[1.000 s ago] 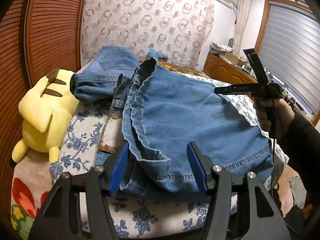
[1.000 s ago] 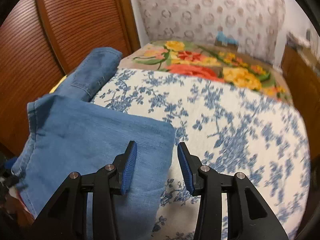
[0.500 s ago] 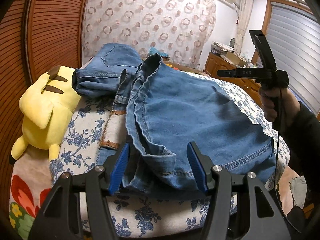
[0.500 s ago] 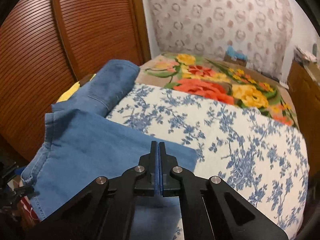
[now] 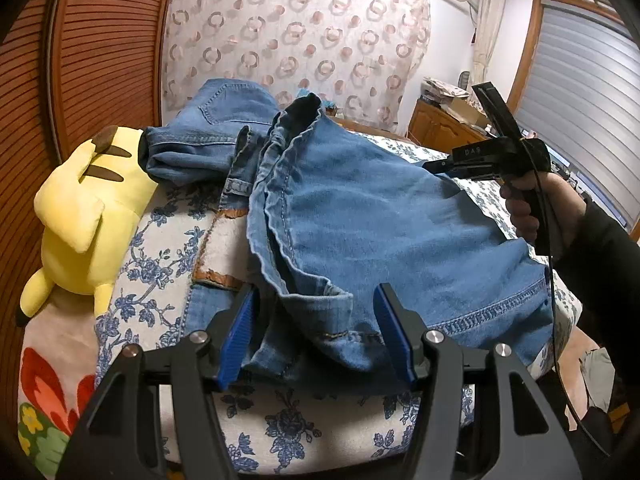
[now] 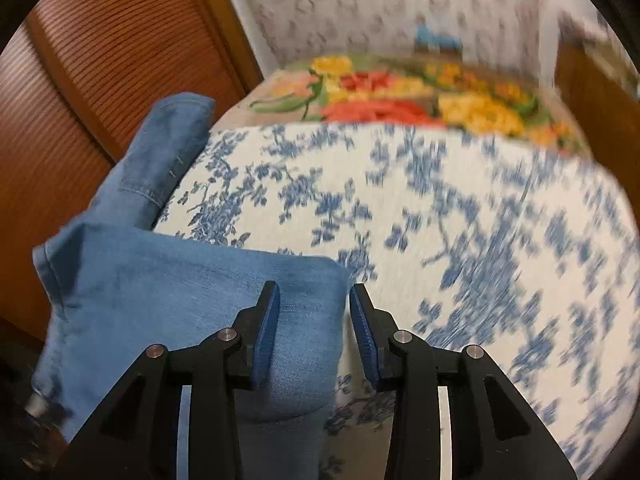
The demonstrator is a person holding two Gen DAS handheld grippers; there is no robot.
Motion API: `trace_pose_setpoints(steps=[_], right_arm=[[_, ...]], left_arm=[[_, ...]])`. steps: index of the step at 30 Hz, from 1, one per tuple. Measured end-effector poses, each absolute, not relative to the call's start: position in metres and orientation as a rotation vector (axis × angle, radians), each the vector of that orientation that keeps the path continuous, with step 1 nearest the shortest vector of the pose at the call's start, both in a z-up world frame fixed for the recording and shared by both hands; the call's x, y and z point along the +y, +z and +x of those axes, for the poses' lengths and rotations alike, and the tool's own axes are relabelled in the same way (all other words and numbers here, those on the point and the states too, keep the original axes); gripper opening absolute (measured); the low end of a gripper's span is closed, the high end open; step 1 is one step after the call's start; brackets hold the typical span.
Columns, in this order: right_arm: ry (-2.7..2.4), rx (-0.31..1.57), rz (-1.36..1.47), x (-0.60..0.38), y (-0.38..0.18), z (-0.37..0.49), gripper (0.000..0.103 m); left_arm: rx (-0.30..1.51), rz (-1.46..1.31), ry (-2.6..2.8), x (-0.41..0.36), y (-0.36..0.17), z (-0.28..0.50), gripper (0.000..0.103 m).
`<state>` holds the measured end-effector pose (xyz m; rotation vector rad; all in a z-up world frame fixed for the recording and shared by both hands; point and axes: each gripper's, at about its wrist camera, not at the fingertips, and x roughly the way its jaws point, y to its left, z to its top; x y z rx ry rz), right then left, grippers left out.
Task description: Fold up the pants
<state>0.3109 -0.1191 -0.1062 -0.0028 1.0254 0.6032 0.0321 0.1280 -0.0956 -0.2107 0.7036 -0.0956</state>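
Left wrist view: jeans (image 5: 380,216) are lying folded over on the bed (image 5: 168,248), beside a yellow plush toy (image 5: 84,208); the left gripper (image 5: 316,332) is hovering with jaws wide apart around the bunched hem, gripping nothing.
Right wrist view: the right gripper (image 6: 314,328) is straddling the denim's corner, jaws partly apart, not clamping.
Risk: the loose hem is likely slipping out, undoing the fold.

Yellow plush toy (image 5: 86,216), blue-floral bedspread (image 6: 460,216), wooden louvered doors (image 5: 100,52), patterned curtain (image 5: 296,40)
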Motion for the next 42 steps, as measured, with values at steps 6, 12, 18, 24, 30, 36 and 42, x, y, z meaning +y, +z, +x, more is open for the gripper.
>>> trace_pose_setpoints(steps=[6, 12, 18, 24, 30, 36, 42], right_arm=[[0.643, 0.912, -0.054, -0.107, -0.081, 0.295, 0.005], [0.724, 0.711, -0.107, -0.096, -0.022, 0.263, 0.004], [0.666, 0.469, -0.257, -0.077, 0.018, 0.222, 0.004], [0.601, 0.632, -0.243, -0.078, -0.006, 0.255, 0.008], [0.605, 0.698, -0.245, -0.105, -0.030, 0.247, 0.039], [0.636, 0.810, -0.206, -0.137, -0.072, 0.219, 0.049], [0.639, 0.905, -0.108, -0.167, -0.105, 0.188, 0.049]], left_arm=[[0.703, -0.214, -0.094, 0.129, -0.097, 0.032, 0.058], [0.711, -0.215, -0.093, 0.131, -0.102, 0.032, 0.058], [0.718, -0.217, -0.092, 0.134, -0.105, 0.032, 0.058], [0.710, -0.218, -0.095, 0.135, -0.106, 0.032, 0.058], [0.678, -0.206, -0.091, 0.133, -0.095, 0.028, 0.058], [0.650, -0.178, -0.103, 0.124, -0.081, 0.032, 0.058], [0.635, -0.159, -0.121, 0.107, -0.076, 0.039, 0.058]])
